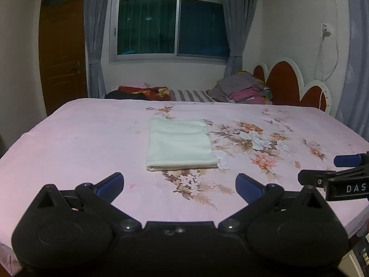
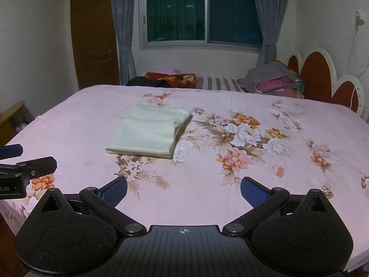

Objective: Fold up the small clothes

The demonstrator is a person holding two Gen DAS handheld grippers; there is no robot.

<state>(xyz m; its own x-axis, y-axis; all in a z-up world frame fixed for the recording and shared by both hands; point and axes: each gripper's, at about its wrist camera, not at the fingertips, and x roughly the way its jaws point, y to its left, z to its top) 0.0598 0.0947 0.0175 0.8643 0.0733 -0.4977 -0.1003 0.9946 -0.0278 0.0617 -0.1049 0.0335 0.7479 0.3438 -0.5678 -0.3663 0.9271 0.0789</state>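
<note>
A cream folded garment (image 1: 180, 144) lies flat on the pink floral bedsheet (image 1: 80, 133), roughly mid-bed and a little left of the big flower print. It is a neat rectangle with several layers stacked at its near edge, so by the look of it the folding of this piece is finished or nearly so; whether one more fold is meant cannot be told from here.

The left gripper (image 1: 180, 185) hangs above the near part of the bed with its blue-padded fingers (image 1: 110, 184) spread wide and nothing between them. The right gripper (image 2: 183, 190) sits just to its right at much the same height, its jaws likewise wide apart and empty. Each tool's tip shows at the edge of the other's view, which puts them side by side and both aimed at the garment. Neither touches the cloth; both are well short of it, probably held back so the fold is not disturbed.

At the far side of the bed a loose pile of clothes (image 1: 244, 87) rests near the red headboard (image 1: 283, 80), likely the stock waiting to be folded. Reaching it would mean passing over or around the finished piece, and a dragging finger could pull its layers askew
</note>
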